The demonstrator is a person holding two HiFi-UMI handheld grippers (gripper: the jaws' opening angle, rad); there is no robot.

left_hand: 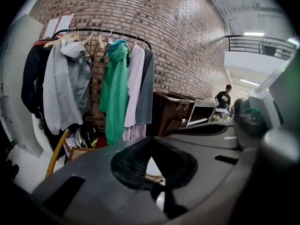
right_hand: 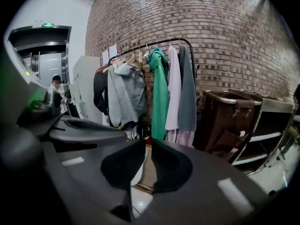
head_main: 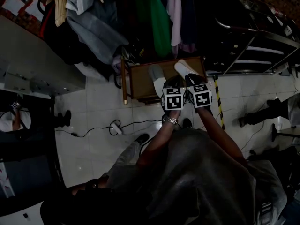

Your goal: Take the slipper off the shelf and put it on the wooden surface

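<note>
Brick wall (right_hand: 225, 36) and clothes rack (right_hand: 154, 43) ahead; the white slipper (head_main: 183, 68) lies on the wooden surface (head_main: 140, 81), just beyond my right hand-held gripper (right_hand: 148, 149). Its jaws are all but pressed together, gripping nothing I can see. Placing looks done, so next I would draw back without nudging it.

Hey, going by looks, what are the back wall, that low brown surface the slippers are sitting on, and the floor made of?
Back wall: brick, matte reddish-brown, with mortar courses showing between the rows.
Brown surface: probably wood with a dull brown finish, though the picture is too dark to show grain.
Floor: likely ceramic tile, pale and smooth-looking, with joint lines in a grid.
</note>
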